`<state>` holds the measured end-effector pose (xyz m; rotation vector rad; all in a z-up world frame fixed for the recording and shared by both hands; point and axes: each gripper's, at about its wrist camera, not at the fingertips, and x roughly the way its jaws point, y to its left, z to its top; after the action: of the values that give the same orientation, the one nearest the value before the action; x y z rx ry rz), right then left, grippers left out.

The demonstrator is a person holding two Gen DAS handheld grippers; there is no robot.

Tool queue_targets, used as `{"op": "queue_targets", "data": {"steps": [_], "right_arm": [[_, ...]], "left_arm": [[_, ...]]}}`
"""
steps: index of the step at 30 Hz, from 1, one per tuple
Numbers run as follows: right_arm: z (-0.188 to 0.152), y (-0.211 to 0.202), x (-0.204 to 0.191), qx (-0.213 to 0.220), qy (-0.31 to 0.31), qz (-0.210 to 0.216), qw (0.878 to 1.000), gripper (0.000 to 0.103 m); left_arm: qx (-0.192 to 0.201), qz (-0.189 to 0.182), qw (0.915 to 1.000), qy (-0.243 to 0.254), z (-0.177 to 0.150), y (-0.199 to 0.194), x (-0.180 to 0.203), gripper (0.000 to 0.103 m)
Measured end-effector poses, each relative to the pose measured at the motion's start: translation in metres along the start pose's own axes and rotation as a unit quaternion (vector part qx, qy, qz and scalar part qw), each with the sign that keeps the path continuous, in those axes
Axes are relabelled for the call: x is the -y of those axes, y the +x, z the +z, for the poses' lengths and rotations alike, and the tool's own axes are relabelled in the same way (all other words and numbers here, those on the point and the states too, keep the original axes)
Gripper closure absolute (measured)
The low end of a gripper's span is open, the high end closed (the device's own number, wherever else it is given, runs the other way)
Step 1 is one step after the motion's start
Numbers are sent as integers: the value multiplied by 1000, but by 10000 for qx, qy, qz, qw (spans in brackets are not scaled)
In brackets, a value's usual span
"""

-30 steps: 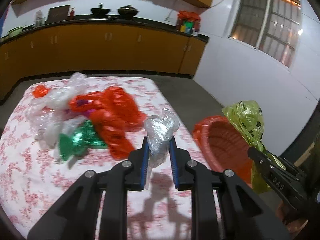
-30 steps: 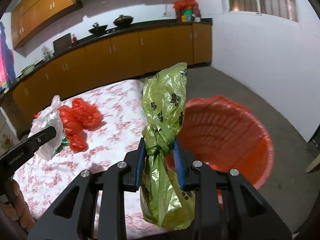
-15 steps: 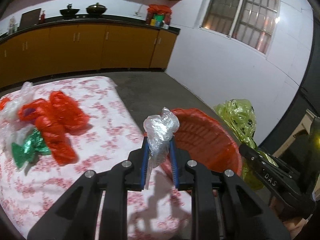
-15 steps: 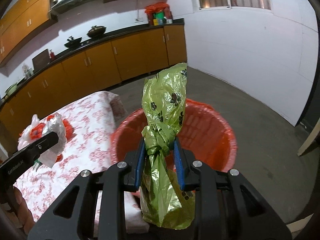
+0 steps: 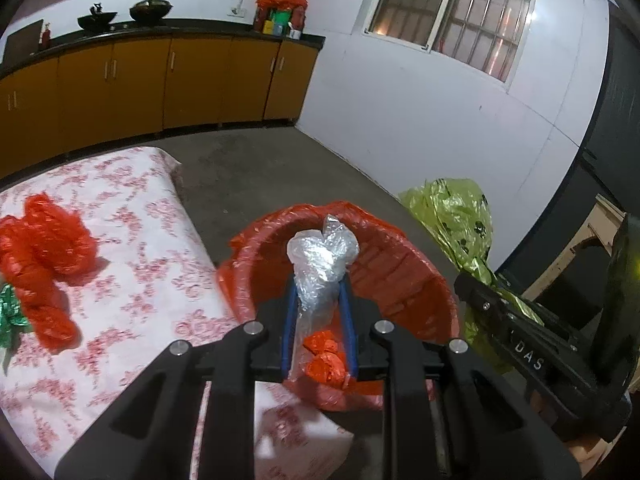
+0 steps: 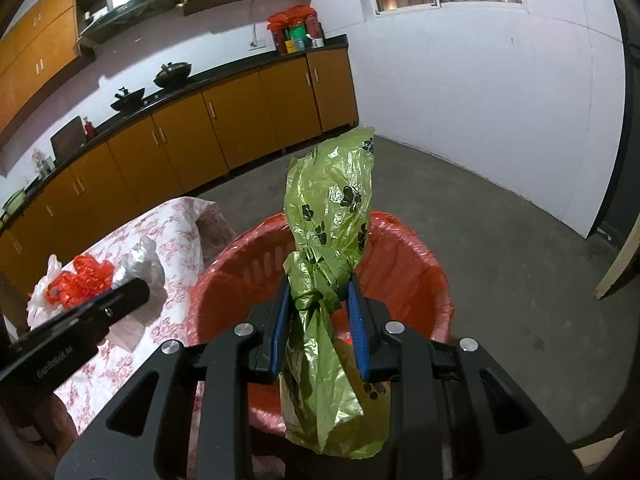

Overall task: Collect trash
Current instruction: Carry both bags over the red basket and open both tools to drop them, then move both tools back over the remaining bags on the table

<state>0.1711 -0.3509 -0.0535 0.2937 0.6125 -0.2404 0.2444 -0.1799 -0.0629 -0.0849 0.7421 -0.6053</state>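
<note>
My left gripper (image 5: 318,300) is shut on a crumpled clear plastic bag (image 5: 322,258) and holds it over the red basket (image 5: 416,280). A small red wad (image 5: 326,360) lies inside the basket. My right gripper (image 6: 318,304) is shut on a knotted green bag with paw prints (image 6: 332,208), held over the same red basket (image 6: 404,268). The green bag also shows in the left wrist view (image 5: 456,216), to the right of the basket. The left gripper's side (image 6: 76,336) shows at the left of the right wrist view.
A table with a floral cloth (image 5: 132,240) stands left of the basket. Red bags (image 5: 40,256) and a green foil wrapper (image 5: 10,312) lie on it. Orange cabinets (image 5: 140,80) line the back wall. A wooden frame (image 5: 588,248) stands at the right.
Both grippers have swung right from the table to over the red basket, each keeping hold of its bag. The trash pile has slid to the left edge of view.
</note>
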Motion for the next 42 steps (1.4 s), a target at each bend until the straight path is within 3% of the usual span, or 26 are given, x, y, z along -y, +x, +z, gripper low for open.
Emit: {"op": "queue_targets", "data": {"steps": [13,17,21,25,32,38,42], "right_arm": [[13,21,21,-14,290,118,9995,74],[14,23,28,6,404,140,9991,60],[10,19,37,30,527,63,9986,46],[6,15,36,15,385,-129,9992,46],[1,5,9,52,-107,-117,9999,46],[-4,1,-41,-38,-597,334,9976,46],[-12,2,-88,-154,-1019,742,9919,46]], "left_arm": [[-313,-92,9993,185,1,45,13,78],[-369,-44,9992,169,-1,51,10,62],[-381,123,9991,142,-6,47,0,57],[-176,631,9978,132,-12,28,-17,42],[77,1453,9892,174,-32,-19,-55,27],[205,2165,9758,-212,-52,-70,-110,21],[291,2688,9611,-572,-66,-107,-152,20]]}}
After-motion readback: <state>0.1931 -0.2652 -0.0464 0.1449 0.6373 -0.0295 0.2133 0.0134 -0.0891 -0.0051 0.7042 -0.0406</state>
